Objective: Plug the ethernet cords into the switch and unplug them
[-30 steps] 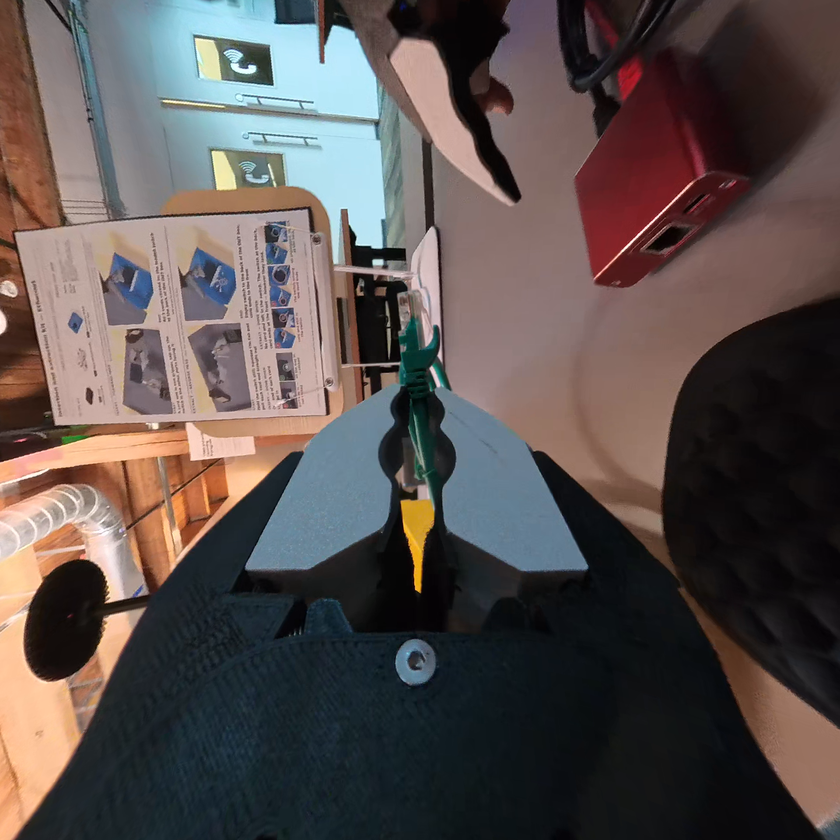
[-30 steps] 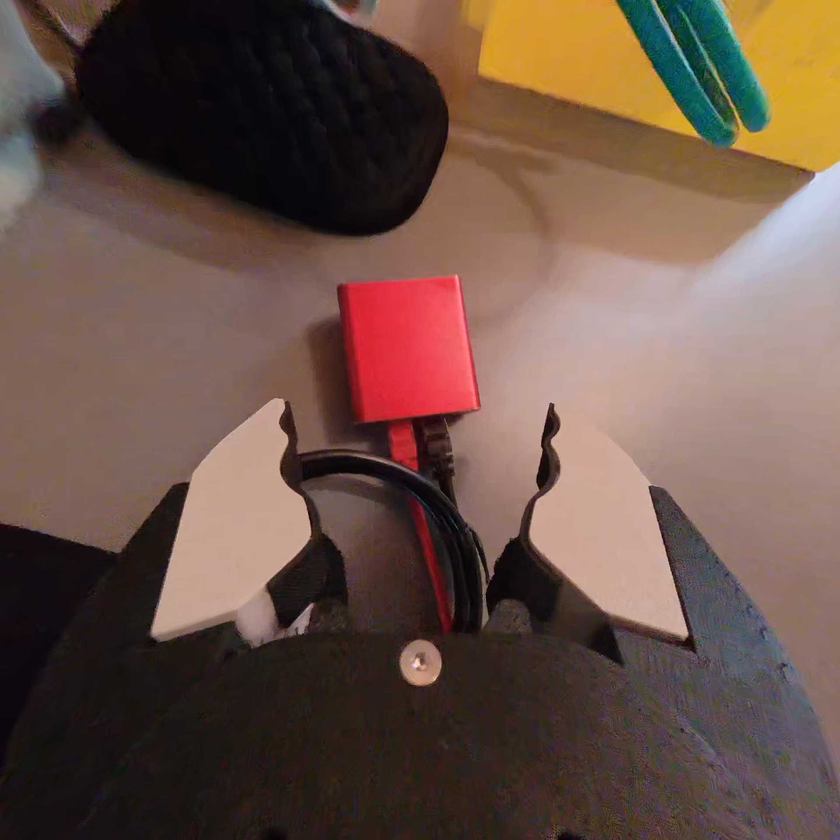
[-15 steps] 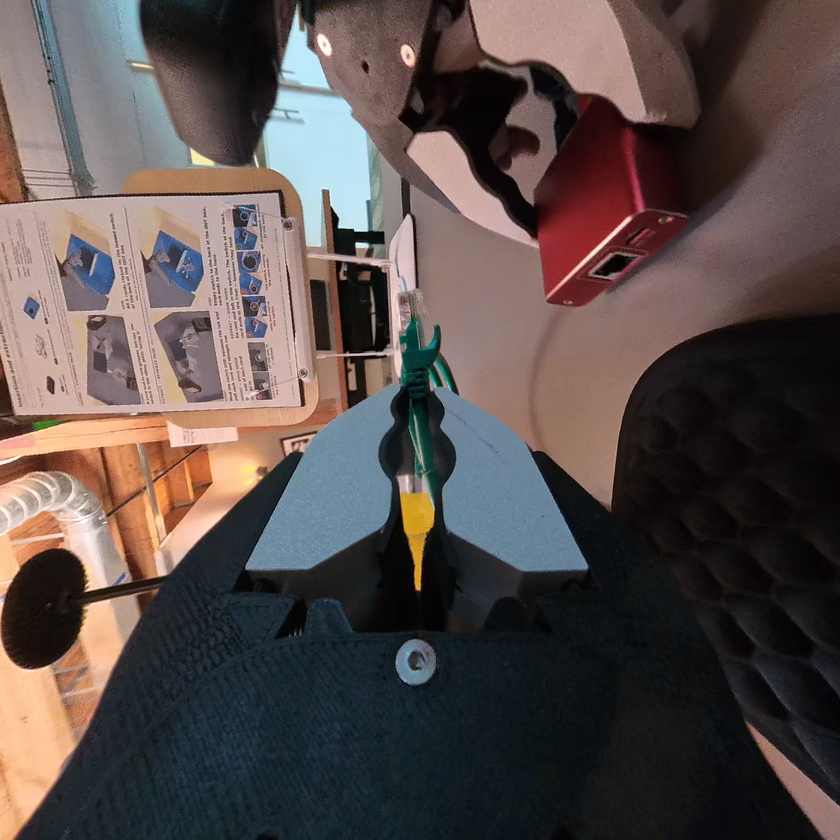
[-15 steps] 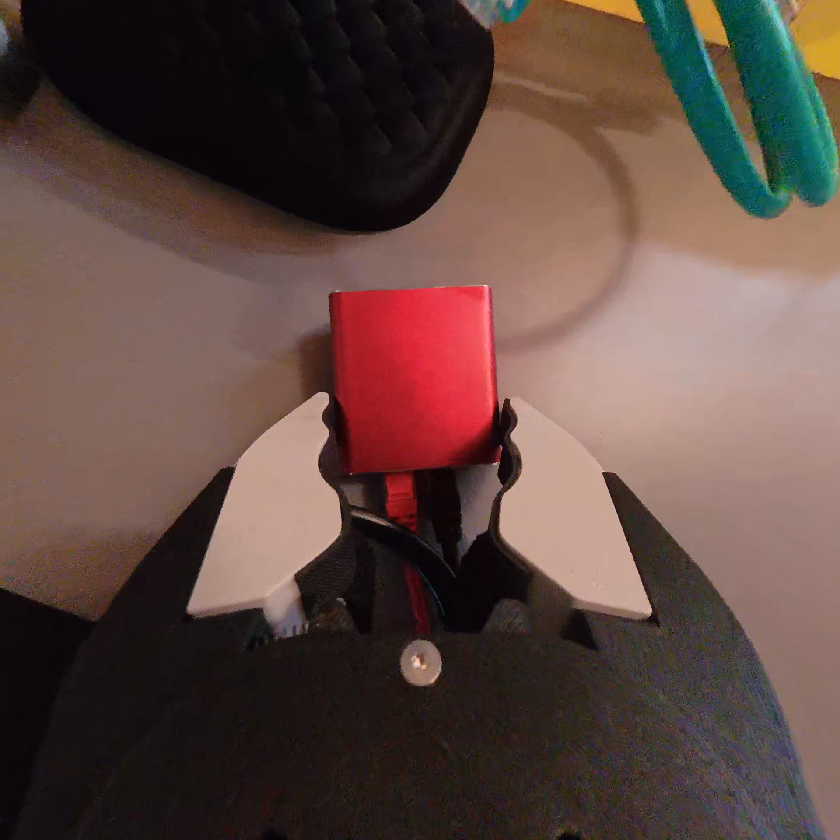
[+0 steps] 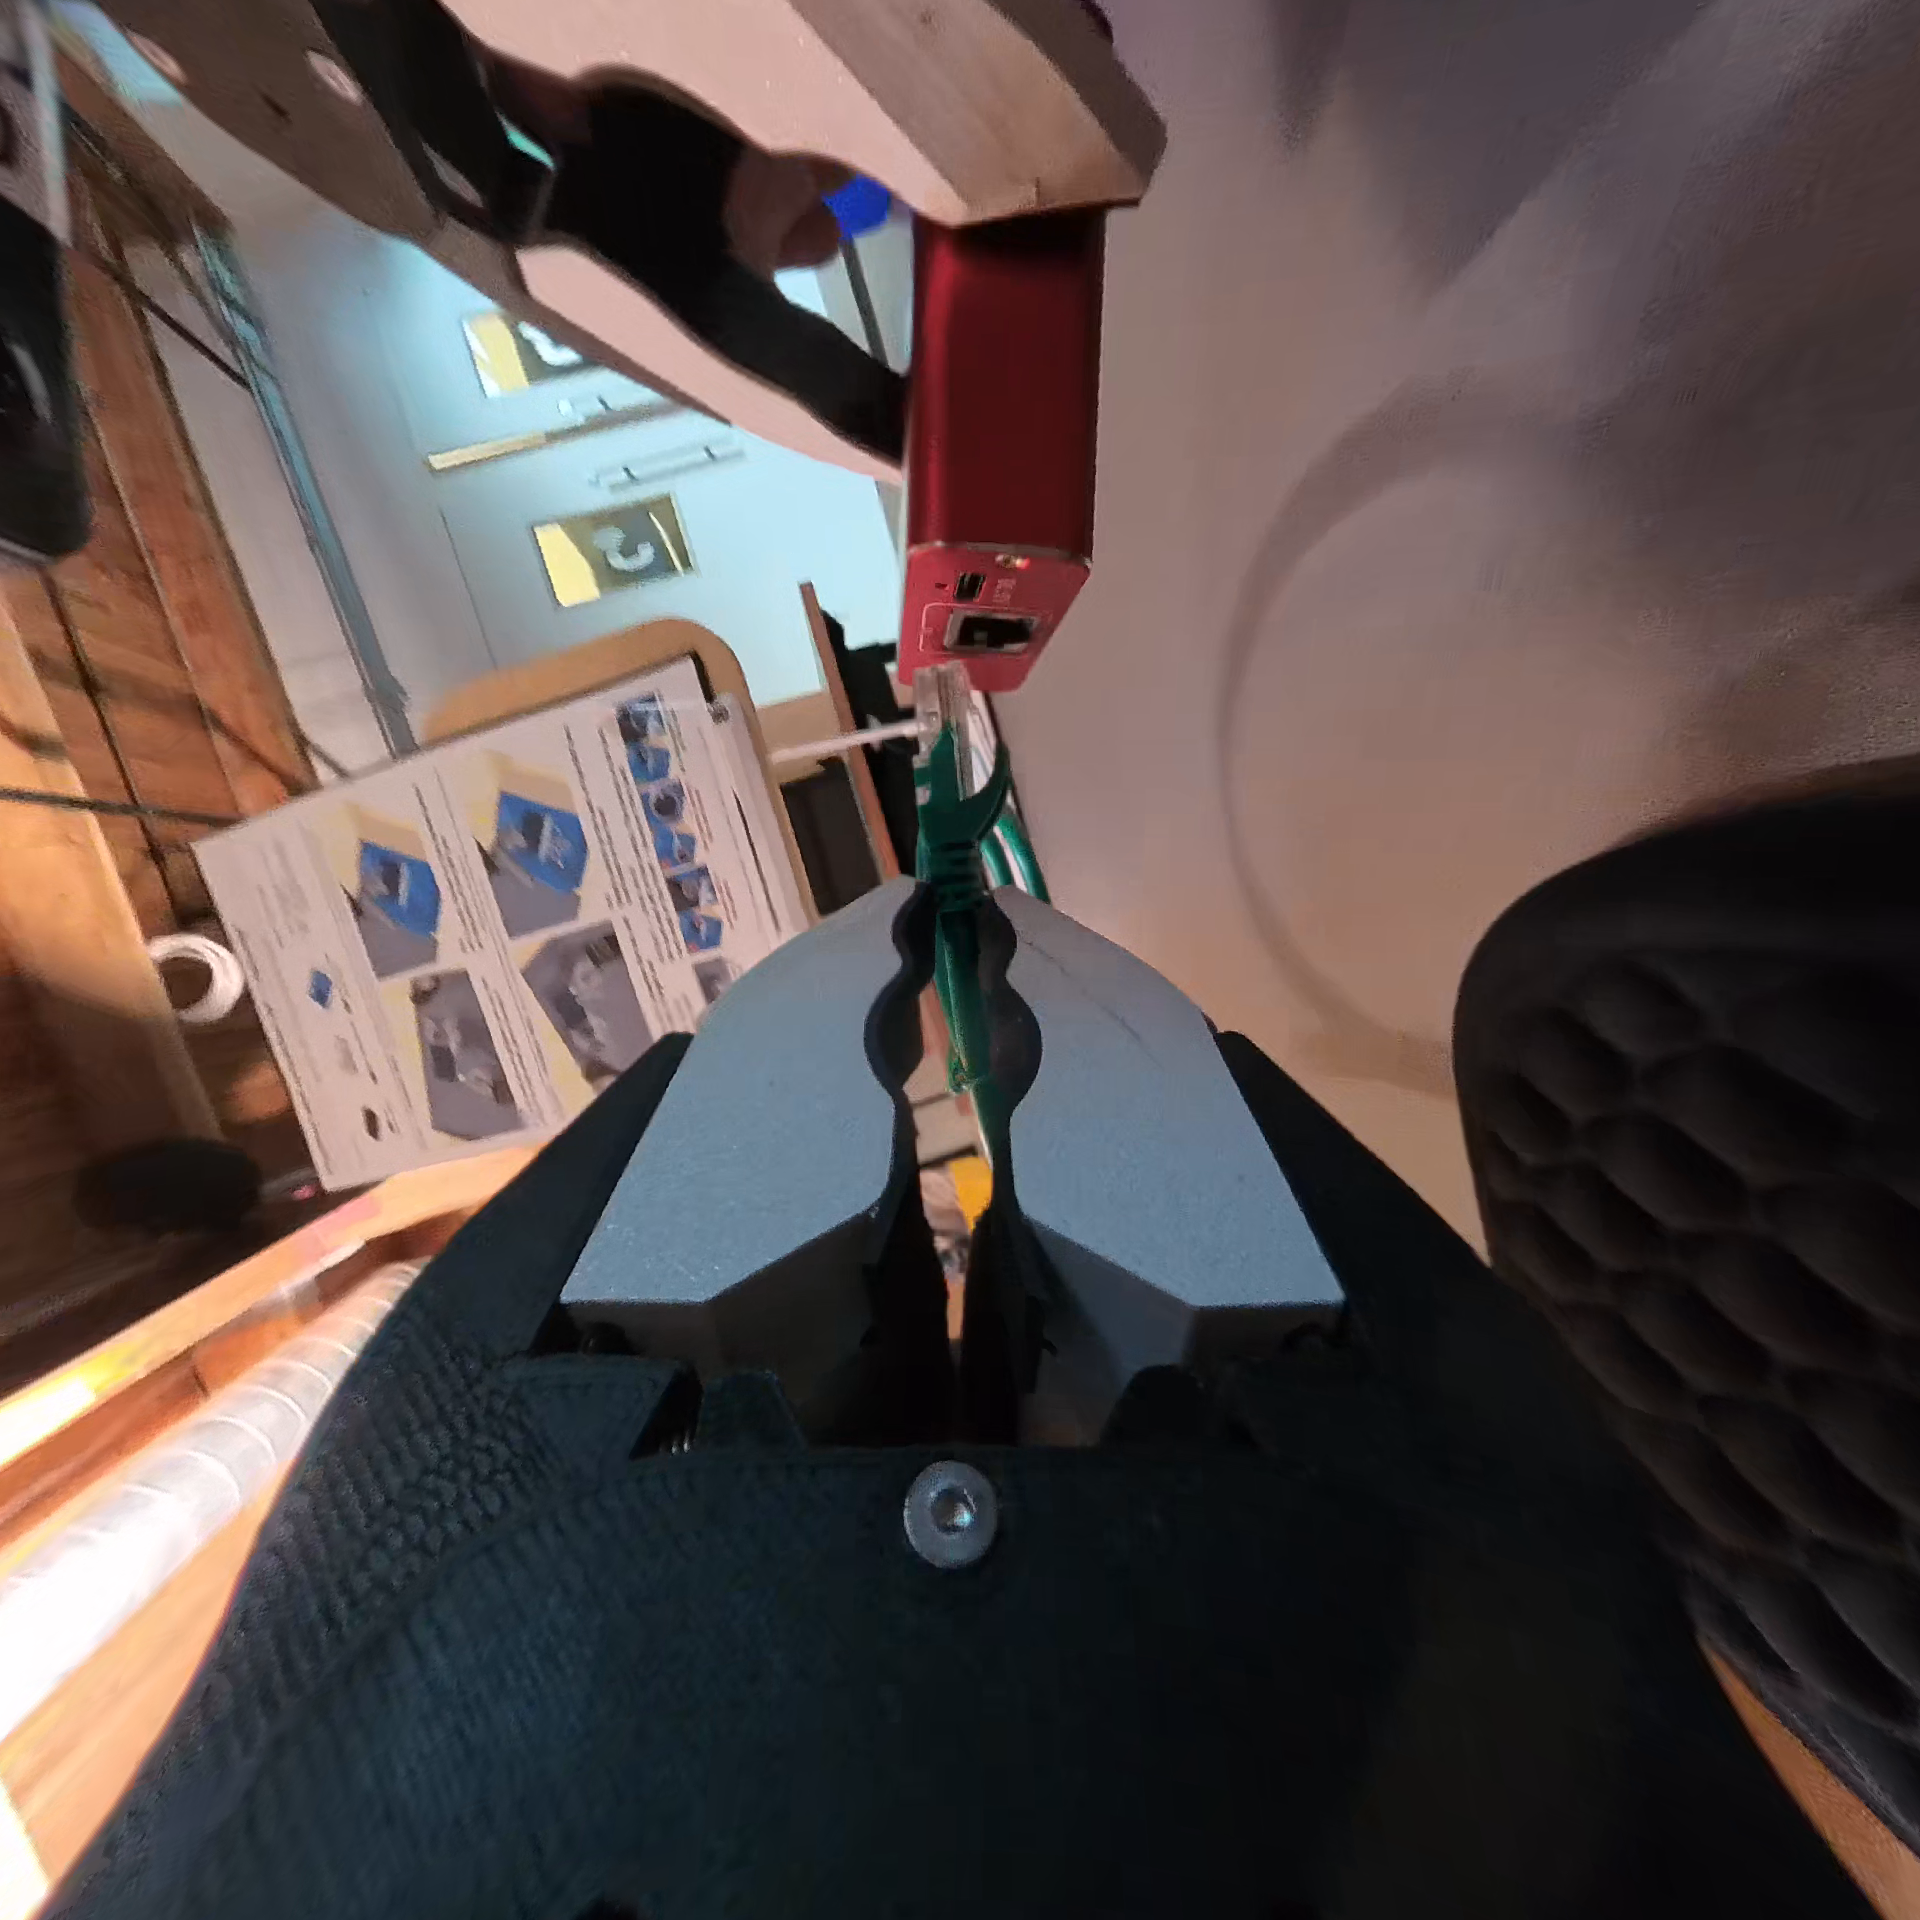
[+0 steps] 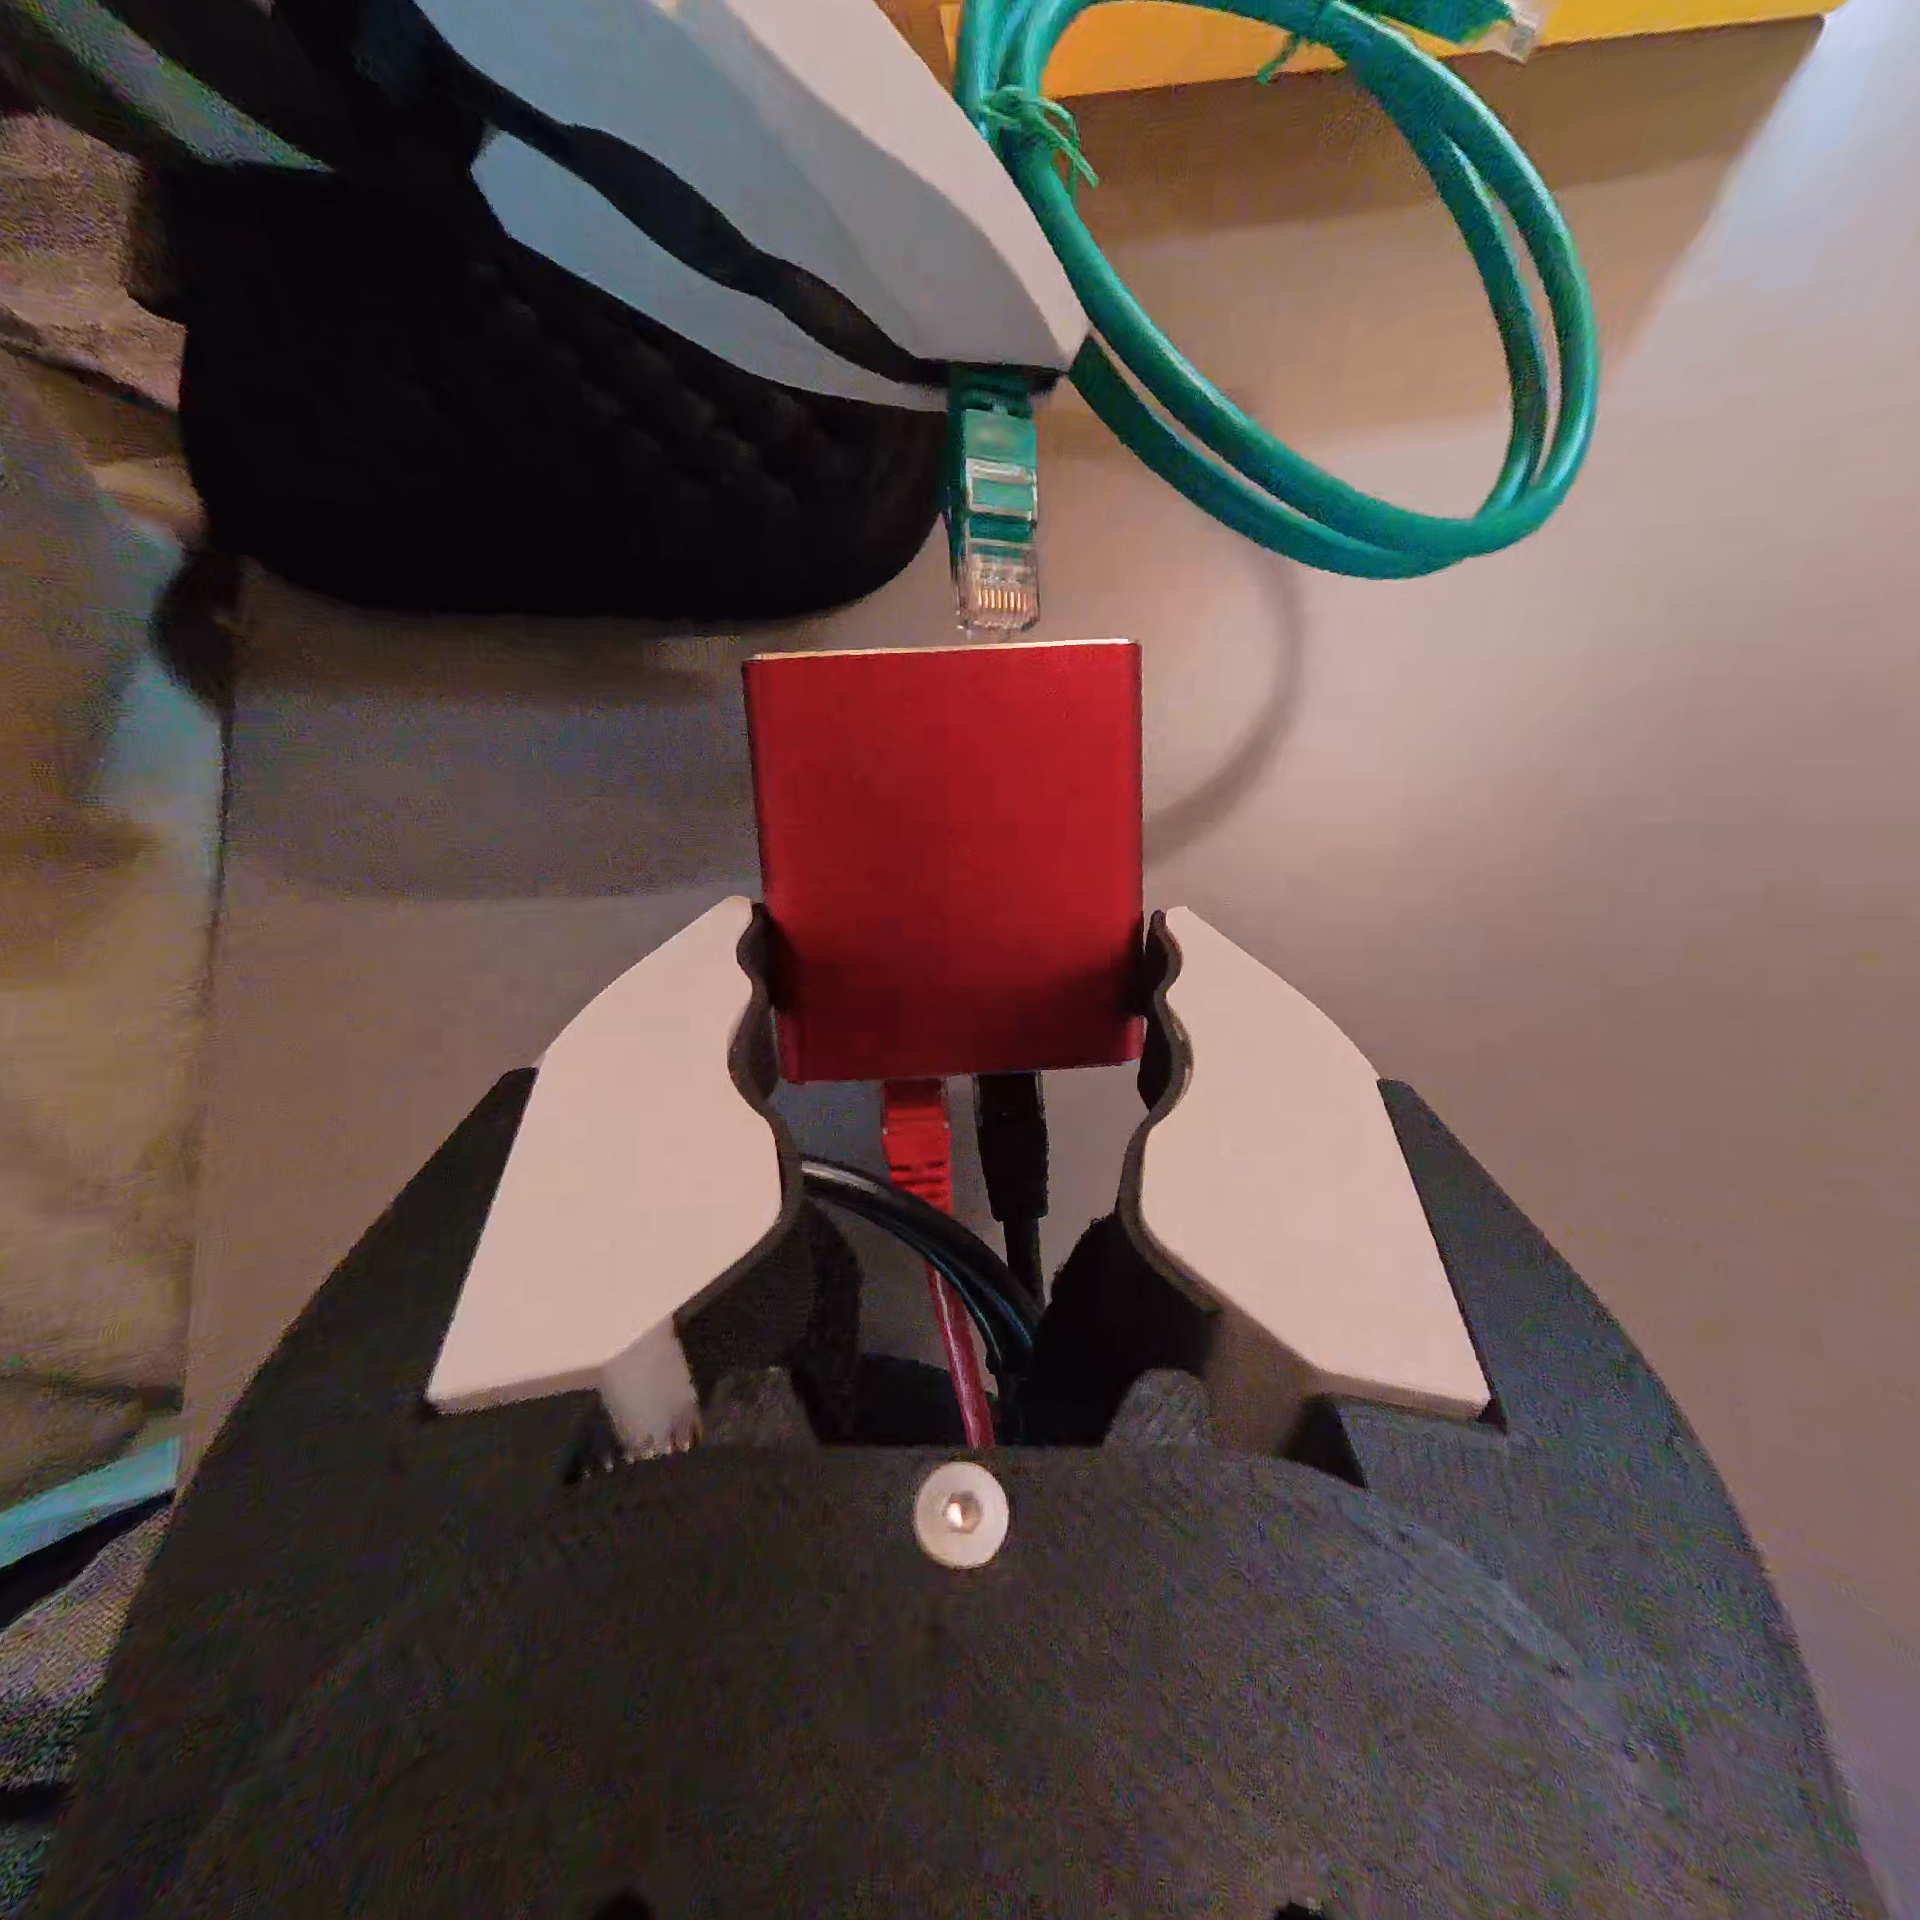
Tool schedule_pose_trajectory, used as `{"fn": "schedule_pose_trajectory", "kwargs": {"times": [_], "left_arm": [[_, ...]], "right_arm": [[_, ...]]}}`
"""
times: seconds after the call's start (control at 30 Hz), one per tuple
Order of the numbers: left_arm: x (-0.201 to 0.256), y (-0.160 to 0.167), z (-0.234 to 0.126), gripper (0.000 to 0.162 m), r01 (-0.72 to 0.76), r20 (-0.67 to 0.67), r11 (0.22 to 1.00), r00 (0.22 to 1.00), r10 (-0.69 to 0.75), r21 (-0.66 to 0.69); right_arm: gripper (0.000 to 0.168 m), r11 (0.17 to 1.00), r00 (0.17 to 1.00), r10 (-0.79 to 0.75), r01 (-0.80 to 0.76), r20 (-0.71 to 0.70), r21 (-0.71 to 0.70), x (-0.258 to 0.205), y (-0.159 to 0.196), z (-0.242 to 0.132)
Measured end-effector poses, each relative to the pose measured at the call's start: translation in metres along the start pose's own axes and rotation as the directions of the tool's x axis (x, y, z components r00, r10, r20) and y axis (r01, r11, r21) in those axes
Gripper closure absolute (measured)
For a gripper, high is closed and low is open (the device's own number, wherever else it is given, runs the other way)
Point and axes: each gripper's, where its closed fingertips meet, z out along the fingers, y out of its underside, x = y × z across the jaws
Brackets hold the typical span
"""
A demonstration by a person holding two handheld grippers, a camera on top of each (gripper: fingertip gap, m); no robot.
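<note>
My right gripper [image 6: 951,935] is shut on the red switch [image 6: 945,831], gripping its two sides near the rear. A red cord [image 6: 920,1143] and a black cord [image 6: 1013,1143] are plugged into the switch's near end. My left gripper [image 5: 956,904] is shut on the green ethernet cord [image 5: 961,842] just behind its clear plug [image 5: 943,698]. In the left wrist view the plug tip sits just short of the switch's [image 5: 997,416] empty port [image 5: 987,631]. In the right wrist view the plug [image 6: 995,540] hangs just beyond the switch's far edge, with the left gripper's fingers [image 6: 790,197] above it.
A black padded object [image 5: 1704,1195] lies on the beige table [image 6: 1507,935] beside the switch. The green cord's loops [image 6: 1455,416] trail right toward a yellow box [image 6: 1195,52]. An instruction sheet [image 5: 499,914] stands behind the table in the left wrist view.
My right gripper has closed on the switch and holds it. My left gripper has brought the green plug from well away up to the switch's open port.
</note>
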Motion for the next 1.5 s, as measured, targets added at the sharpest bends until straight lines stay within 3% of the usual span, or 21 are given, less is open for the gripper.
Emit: {"fn": "schedule_pose_trajectory", "kwargs": {"times": [0.17, 0.97, 1.3, 1.5], "left_arm": [[0.002, -0.013, -0.001, 0.154, -0.078, 0.015, 0.995, 0.997, 0.077, 0.063], [0.005, -0.015, 0.016, 0.155, -0.126, 0.099, 0.992, 0.987, 0.127, -0.021], [-0.002, -0.019, 0.02, 0.157, 0.141, 0.09, 0.99, 0.986, -0.142, 0.016], [0.002, -0.022, 0.022, 0.158, 0.135, 0.067, 0.99, 0.988, -0.137, 0.032]], "right_arm": [[0.1, 1.0, 1.0, 0.014, -0.015, 0.011, 0.019, 0.003, 0.009, -0.003], [0.1, 0.982, 0.99, 0.136, -0.139, 0.031, 0.127, 0.009, 0.008, -0.001], [0.1, 0.975, 0.991, 0.126, -0.117, -0.036, 0.189, 0.012, 0.005, -0.002], [0.101, 0.974, 0.993, 0.104, -0.09, -0.06, 0.206, 0.012, 0.001, -0.006]]}}
